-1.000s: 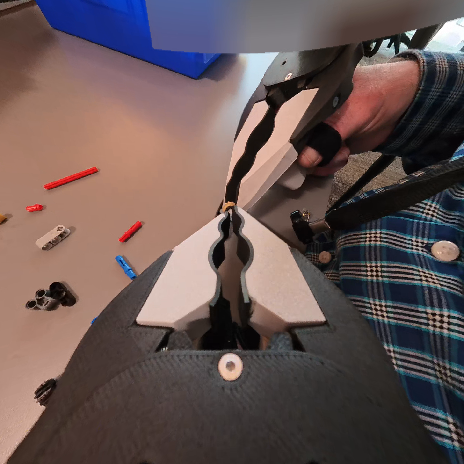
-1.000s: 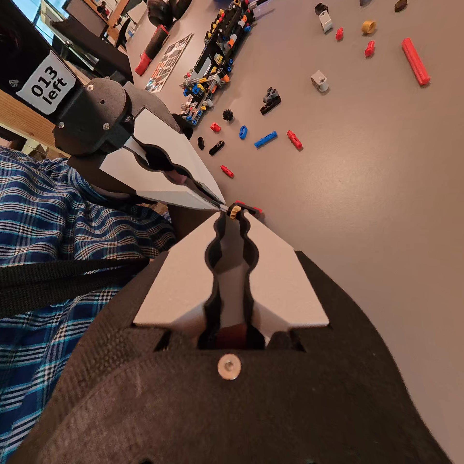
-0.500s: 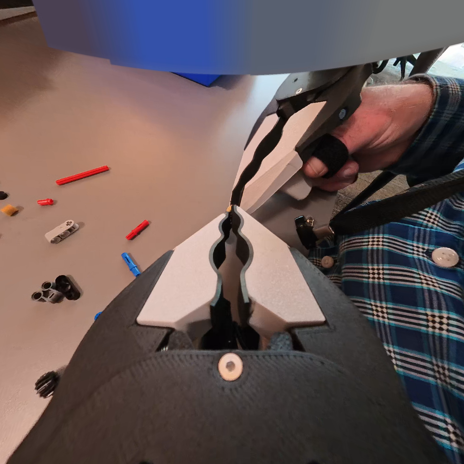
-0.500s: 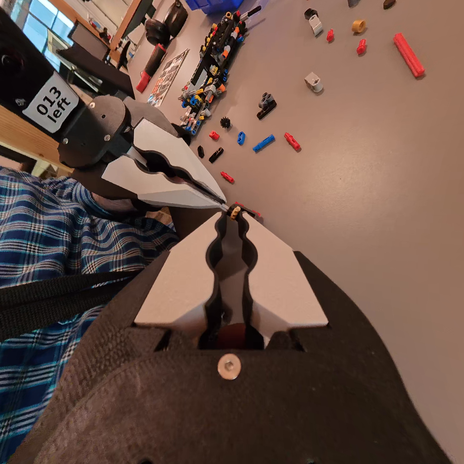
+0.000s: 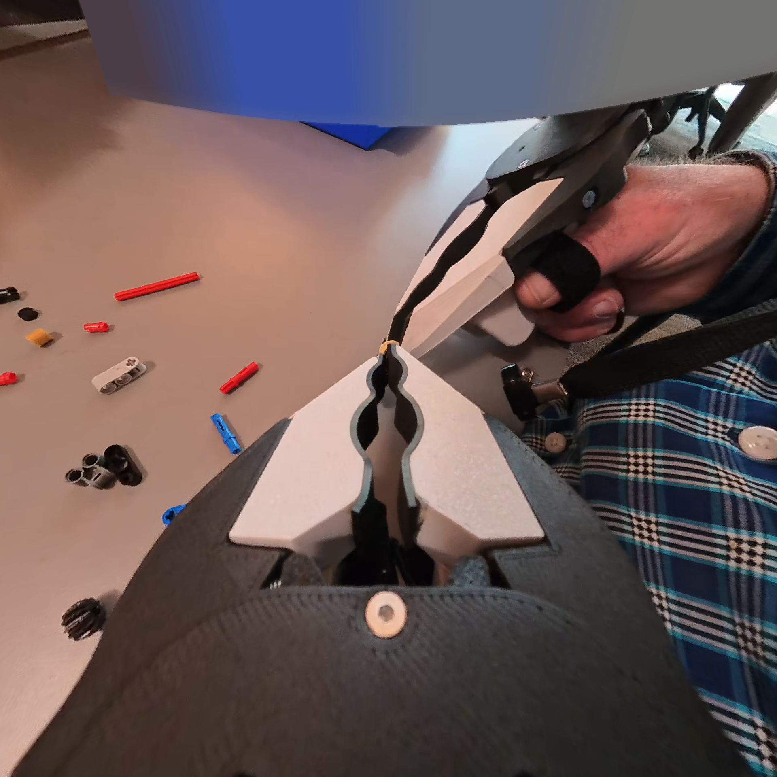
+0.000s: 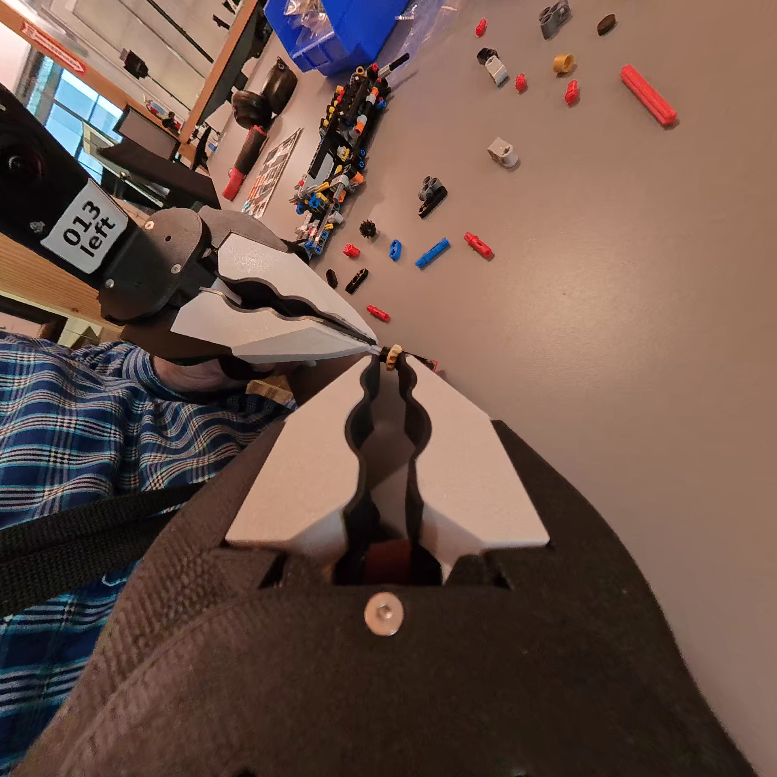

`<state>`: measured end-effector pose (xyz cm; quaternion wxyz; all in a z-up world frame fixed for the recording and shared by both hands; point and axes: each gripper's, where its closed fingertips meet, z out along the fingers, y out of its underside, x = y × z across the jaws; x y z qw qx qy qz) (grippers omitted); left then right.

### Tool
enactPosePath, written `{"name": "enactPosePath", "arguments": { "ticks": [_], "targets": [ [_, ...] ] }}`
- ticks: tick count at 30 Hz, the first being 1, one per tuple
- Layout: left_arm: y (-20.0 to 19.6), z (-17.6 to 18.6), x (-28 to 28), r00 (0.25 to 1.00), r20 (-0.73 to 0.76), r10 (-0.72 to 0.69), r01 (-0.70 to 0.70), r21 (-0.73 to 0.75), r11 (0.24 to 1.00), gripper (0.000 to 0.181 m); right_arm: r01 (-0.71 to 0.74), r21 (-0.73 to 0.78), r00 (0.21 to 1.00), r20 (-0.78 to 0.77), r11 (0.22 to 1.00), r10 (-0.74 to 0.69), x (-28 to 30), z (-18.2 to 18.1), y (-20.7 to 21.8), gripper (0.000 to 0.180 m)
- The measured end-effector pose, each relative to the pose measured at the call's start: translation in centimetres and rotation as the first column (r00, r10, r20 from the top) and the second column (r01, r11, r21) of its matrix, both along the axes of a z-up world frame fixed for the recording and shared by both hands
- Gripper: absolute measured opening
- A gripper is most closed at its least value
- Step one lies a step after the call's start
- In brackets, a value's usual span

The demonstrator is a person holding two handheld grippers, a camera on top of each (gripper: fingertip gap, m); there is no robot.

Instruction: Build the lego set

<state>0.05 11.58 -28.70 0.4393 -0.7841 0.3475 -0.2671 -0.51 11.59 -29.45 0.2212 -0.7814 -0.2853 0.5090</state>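
My right gripper point(image 6: 393, 357) is shut on a small tan gear point(image 6: 394, 356), held above the table edge. My left gripper point(image 6: 372, 341) comes in from the left in the right wrist view, shut on a thin light-grey axle point(image 6: 379, 348) whose end meets the gear. In the left wrist view my left gripper point(image 5: 387, 360) is shut, and the tan gear point(image 5: 387, 347) sits just beyond its tips. The right gripper point(image 5: 395, 336) reaches down from the upper right, held by a hand point(image 5: 656, 252). Most of the axle is hidden between the fingers.
Loose parts lie on the brown table point(image 6: 630, 378): a red axle point(image 5: 156, 286), grey beam point(image 5: 119, 374), red pin point(image 5: 239, 377), blue pin point(image 5: 225, 433), black gear point(image 5: 82, 618). A partly built model point(image 6: 340, 151), a booklet point(image 6: 273, 172) and a blue bin point(image 6: 336, 29) stand farther off. A plaid shirt point(image 5: 672, 504) is close by. Less than 4 cm separates the two grippers' tips.
Both grippers stay shut and tip to tip with the gear between them. The pair has shifted and tilted slightly, so the table parts have drifted in both views.
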Motion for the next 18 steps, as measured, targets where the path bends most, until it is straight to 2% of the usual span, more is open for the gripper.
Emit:
{"name": "enactPosePath", "arguments": {
  "ticks": [6, 18],
  "targets": [
    [0.19, 0.18, -0.18, 1.0, 0.01, 0.024, -0.024, 0.004, 1.0, 0.0, 0.01, -0.023, 0.999, -0.04, 1.0, -0.011, -0.4, 0.46, -0.06, 0.005],
    [0.37, 0.06, -0.37, 0.997, 0.067, 0.047, -0.042, -0.074, 0.996, 0.0, 0.015, 0.055, 1.0, 0.024, 0.998, -0.016, -0.41, -0.08, 0.26, 0.006]
  ]
}}
